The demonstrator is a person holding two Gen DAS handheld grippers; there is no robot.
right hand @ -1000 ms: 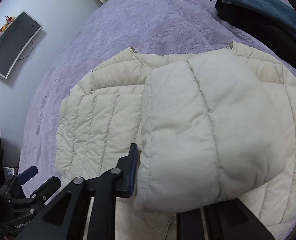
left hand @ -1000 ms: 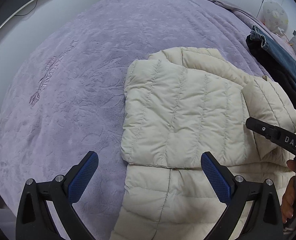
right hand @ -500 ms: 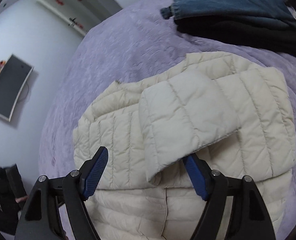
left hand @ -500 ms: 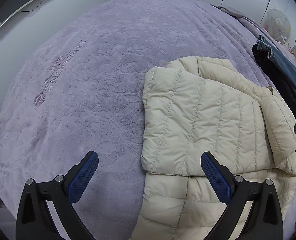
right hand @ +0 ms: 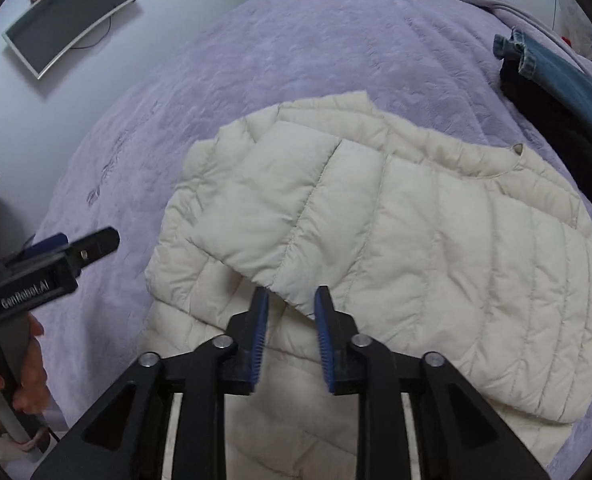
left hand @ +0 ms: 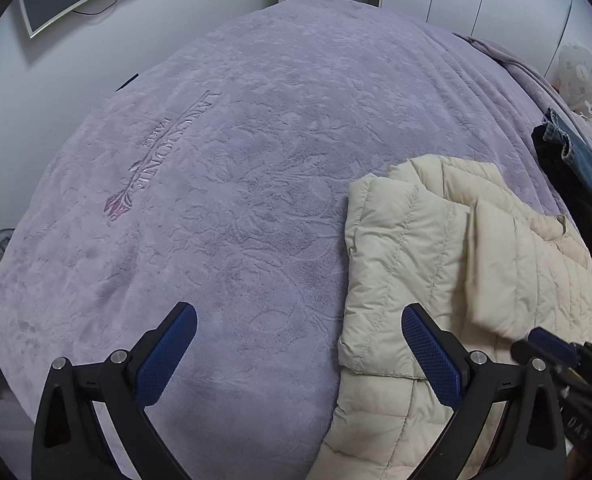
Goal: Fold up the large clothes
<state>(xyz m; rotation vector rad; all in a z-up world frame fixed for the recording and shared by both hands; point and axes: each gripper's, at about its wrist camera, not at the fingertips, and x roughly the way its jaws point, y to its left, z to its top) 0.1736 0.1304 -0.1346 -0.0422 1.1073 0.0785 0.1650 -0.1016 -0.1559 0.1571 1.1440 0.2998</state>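
Cream quilted puffer jacket (right hand: 396, 248) lies flat on the bed, on a lilac embossed bedspread (left hand: 236, 200), toward the bed's right side as seen from the left wrist. Both sleeves are folded in across the chest; the cuff of the upper sleeve (right hand: 292, 248) ends just ahead of the right gripper.

Right gripper (right hand: 290, 320): blue-padded fingers (right hand: 258, 328) a narrow gap apart, having just been closing. The sleeve cuff sits at the fingertips; no fabric is pinched between the pads, as far as the view shows.

Left gripper (left hand: 296, 354): fingers (left hand: 168, 348) wide apart, nothing between them. It hangs over bare bedspread, with its right finger above the jacket's left edge.

Folded blue jeans (right hand: 564, 76) on a dark garment (right hand: 552, 112) lie near the bed's right edge, apart from the jacket. A curved monitor (right hand: 72, 16) hangs on the wall.

A hand (right hand: 20, 376) holds the left gripper's handle.
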